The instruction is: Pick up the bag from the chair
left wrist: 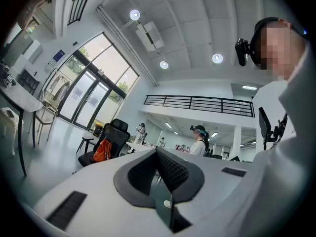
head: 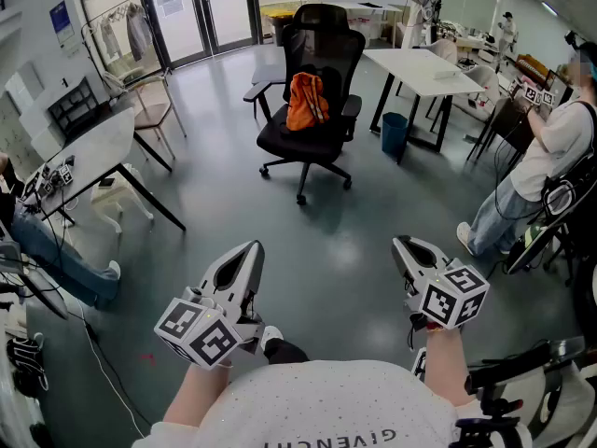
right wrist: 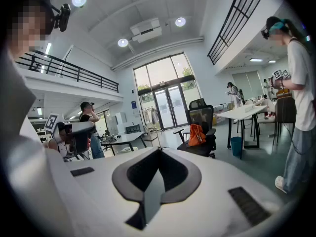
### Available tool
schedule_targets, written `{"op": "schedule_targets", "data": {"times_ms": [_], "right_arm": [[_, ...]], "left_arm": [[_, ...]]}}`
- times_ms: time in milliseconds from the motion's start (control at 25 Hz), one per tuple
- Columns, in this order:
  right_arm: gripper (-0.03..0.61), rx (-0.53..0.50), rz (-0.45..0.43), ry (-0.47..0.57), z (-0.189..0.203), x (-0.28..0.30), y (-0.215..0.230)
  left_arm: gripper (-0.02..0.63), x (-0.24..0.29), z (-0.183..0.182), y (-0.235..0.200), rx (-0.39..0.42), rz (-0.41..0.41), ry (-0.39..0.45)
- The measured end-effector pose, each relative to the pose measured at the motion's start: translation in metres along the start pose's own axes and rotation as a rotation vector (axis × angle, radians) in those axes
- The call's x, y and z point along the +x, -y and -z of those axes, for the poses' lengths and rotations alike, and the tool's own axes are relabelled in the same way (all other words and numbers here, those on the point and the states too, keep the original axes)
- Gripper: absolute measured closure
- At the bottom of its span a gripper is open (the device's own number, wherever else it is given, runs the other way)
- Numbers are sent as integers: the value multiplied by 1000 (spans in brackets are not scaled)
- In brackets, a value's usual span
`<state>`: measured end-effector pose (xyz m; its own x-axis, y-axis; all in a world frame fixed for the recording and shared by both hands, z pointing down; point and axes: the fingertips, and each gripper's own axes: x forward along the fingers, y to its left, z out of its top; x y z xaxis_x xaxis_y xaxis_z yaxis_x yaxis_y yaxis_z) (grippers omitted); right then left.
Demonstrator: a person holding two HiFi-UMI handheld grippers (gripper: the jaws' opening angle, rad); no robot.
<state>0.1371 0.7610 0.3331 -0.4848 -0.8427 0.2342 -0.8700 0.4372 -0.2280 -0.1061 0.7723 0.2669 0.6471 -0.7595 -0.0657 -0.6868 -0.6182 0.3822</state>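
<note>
Matt plastic up close, cloth and mesh across a glossy floor

The left gripper (head: pixel 250 248) and right gripper (head: pixel 403 243) have smooth, matt white plastic shells, and their inner pads (right wrist: pixel 177 174) are dark, finely ribbed and rubbery-looking. The grey floor (head: pixel 326 241) is smooth and glossy, mirroring the lights and furniture. On the far side, the bag (head: pixel 307 102) is orange cloth with a faint sheen and soft creases. The chair (head: pixel 317 35) has a black see-through mesh back, a matt black seat and hard black armrests. The table (head: pixel 424 68) at far right has a smooth white matt top on dark legs that look like metal, and the bin (head: pixel 395 132) beside it is blue plastic. The far-left doors (head: pixel 201 7) are shiny glass in dark frames.
</note>
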Motion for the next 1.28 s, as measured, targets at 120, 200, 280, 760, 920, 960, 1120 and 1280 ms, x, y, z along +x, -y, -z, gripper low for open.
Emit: {"op": "schedule_targets", "data": {"times_ms": [120,200,280,760,920,960,1120,1280], "right_arm": [[577,-4,1,-4,-2,0,0],[577,-7,2,-8,-1,0,1],[577,-7,1,-9,1,0,2],[577,7,18,-6,1,3,16],[577,47,30,-5,1,17,35],[575,53,30,-4,0,24,39],[576,63,32,-20,-5,54,53],[576,35,64,-34,-26,89,73]], "left_arm": [[615,0,-4,0,1,-3,6],[614,0,-4,0,0,-5,10],[614,1,-2,-1,1,-10,11],[615,14,-1,-11,-38,-17,15],[614,28,3,-20,27,-33,-23],[615,33,4,-26,34,-40,-30],[615,64,-1,-49,40,-15,-45],[615,110,-16,-83,7,22,-28]]}}
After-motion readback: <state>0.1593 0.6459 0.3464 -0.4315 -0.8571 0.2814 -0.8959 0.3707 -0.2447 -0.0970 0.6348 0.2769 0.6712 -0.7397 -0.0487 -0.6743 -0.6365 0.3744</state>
